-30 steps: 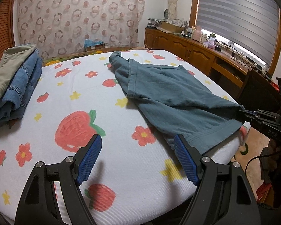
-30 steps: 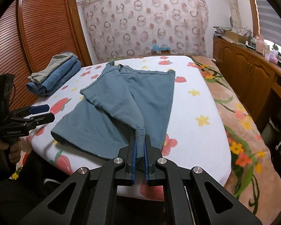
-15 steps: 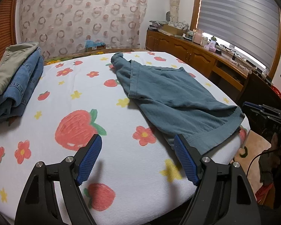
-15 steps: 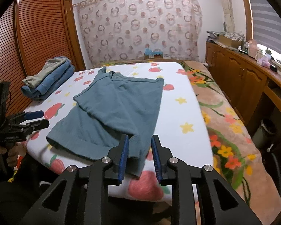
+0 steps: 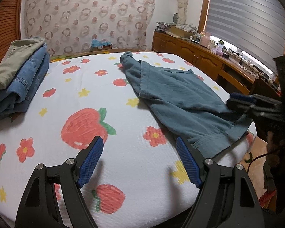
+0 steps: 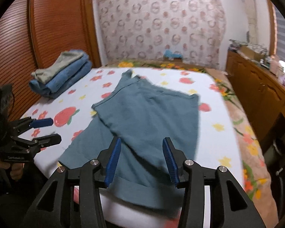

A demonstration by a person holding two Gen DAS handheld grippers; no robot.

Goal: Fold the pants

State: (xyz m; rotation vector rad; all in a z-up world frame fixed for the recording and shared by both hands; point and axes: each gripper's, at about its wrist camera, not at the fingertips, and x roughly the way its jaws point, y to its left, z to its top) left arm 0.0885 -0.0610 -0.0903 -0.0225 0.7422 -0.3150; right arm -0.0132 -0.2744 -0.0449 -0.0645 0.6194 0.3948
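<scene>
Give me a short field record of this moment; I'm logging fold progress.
pants: teal, spread on the bed, legs overlapping, hems at the near edge, not held
left gripper: open, over bare sheet beside the near hem
right gripper: open, above a hem
stack: folded clothes at the bed's far left corner

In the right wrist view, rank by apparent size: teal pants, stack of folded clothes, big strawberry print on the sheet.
1. Teal pants, by far the largest, though nearest the camera.
2. Stack of folded clothes, farther back.
3. Strawberry print, smallest.
</scene>
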